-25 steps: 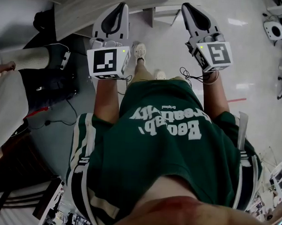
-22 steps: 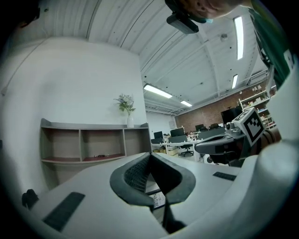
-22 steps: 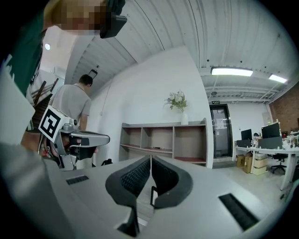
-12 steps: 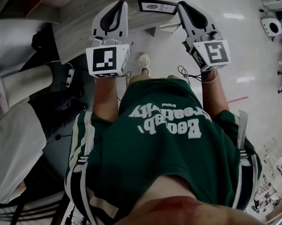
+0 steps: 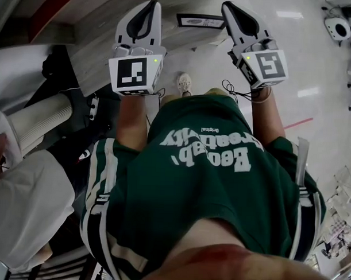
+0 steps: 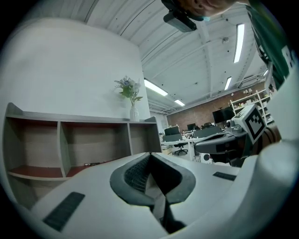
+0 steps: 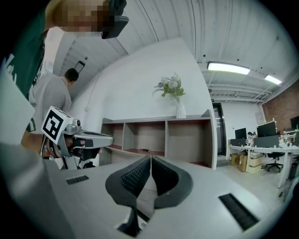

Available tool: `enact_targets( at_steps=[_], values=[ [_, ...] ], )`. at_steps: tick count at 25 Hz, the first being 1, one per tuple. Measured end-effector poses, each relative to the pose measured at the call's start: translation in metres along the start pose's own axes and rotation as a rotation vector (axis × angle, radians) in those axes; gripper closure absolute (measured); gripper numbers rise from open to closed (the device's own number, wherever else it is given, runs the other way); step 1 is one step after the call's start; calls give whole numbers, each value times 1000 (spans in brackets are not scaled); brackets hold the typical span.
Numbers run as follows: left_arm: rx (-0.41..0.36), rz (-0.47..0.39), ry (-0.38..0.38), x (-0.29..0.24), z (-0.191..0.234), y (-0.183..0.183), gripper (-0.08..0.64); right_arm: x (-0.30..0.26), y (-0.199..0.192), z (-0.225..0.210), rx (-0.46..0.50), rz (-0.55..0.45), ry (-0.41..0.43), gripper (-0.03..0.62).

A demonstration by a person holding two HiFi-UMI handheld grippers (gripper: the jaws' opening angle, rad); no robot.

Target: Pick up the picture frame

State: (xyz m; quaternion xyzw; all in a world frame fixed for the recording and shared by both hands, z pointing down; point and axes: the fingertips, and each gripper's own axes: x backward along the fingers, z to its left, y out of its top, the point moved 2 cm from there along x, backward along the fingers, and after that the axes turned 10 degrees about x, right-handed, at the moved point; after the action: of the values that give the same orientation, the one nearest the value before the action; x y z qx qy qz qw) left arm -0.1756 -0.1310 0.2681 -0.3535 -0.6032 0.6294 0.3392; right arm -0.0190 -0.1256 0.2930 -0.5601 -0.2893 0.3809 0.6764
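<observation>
Beyond left tongs [image 5: 151, 5] and right tongs [image 5: 228, 6], both closed, picture frame [image 5: 201, 20].

Bright; ceiling strip lights [image 7: 229, 68], glare on floor [image 5: 292, 14], fisheye edges v. distorted.

Picture frame [image 5: 201, 20] beyond the person's shoe [image 5: 185, 83] — vase [image 7: 180, 110] atop shelf unit [image 7: 159, 135]

The head view looks steeply down from above the person, with the left tool [image 5: 150, 6] at 11 o'clock and the right tool [image 5: 228, 6] at 1. Each gripper view rides close behind its own jaws, facing level; both share the shelf unit [image 7: 167, 140] and flower vase [image 7: 180, 110]
</observation>
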Motion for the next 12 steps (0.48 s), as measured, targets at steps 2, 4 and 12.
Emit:
enact_targets(
  at_steps=[2,4,12],
  values=[
    [-6,1,-10,-8,6,0,541,-9,-1,-4,-4,-2,-9,555],
    [-12,4,-21,-15,12,1,541,-17,-2,-8,-12,-2,-21,555],
    [-7,10,-31,-43,19,-3,541,-26,-16,-30,-32,5,-43,556]
  ],
)
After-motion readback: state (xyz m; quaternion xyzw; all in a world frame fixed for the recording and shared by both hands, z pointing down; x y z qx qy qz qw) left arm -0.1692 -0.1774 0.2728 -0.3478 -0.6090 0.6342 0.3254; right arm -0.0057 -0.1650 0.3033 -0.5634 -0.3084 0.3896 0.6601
